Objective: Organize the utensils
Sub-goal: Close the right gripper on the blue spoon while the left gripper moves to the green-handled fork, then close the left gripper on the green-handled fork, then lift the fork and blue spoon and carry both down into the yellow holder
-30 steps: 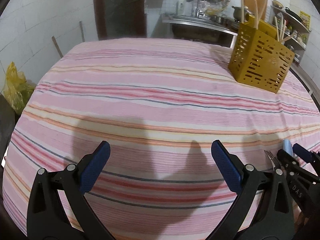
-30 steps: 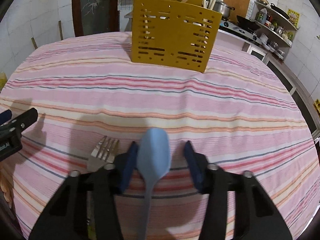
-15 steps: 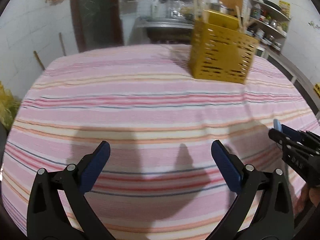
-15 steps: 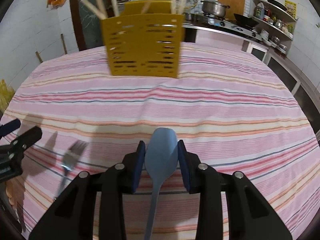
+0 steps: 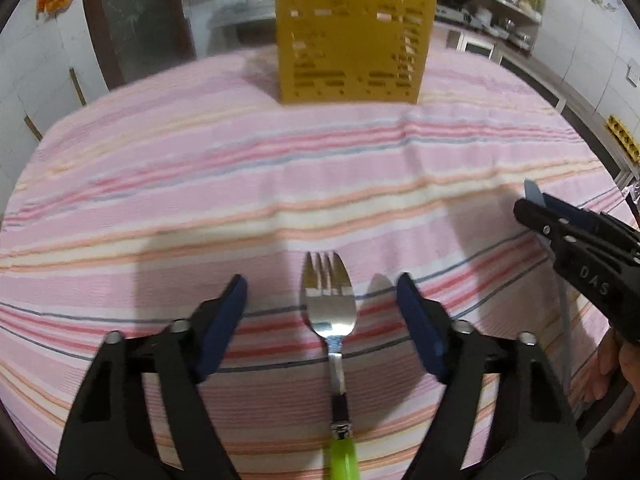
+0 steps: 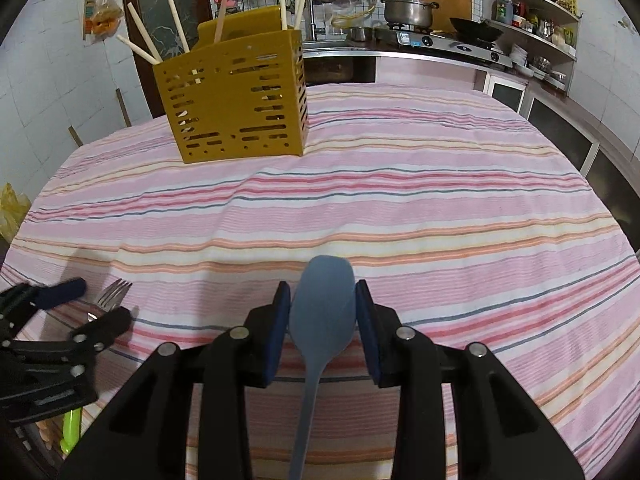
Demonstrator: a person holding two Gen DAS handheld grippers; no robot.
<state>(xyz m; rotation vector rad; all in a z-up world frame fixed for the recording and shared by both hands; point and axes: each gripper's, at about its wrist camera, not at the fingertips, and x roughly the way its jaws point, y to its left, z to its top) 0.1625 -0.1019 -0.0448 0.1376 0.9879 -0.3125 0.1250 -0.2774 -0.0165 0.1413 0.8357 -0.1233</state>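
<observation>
A steel fork [image 5: 330, 308] with a green handle lies on the striped tablecloth [image 5: 200, 184], tines toward the yellow slotted utensil holder [image 5: 352, 40]. My left gripper [image 5: 320, 300] straddles the fork's head. Its jaws are closing and the pads stand clear of the fork on both sides. My right gripper [image 6: 322, 300] is shut on a blue spoon [image 6: 320, 320], bowl forward, above the cloth. In the right wrist view the holder [image 6: 236, 104] stands at the far left of the table with several chopsticks in it, and the left gripper [image 6: 98, 302] is over the fork [image 6: 114, 292].
Behind the table are a counter with a stove and pot [image 6: 408, 12], hanging ladles and shelves [image 6: 532, 8] at the right. A yellow bag [image 6: 12, 212] sits past the table's left edge. A hand [image 5: 616, 364] holds the right gripper at the table's near right edge.
The left gripper swung over to the fork, which now lies between its jaws, and the jaws have narrowed. The right gripper carried the spoon sideways, so the holder now sits further left in its view.
</observation>
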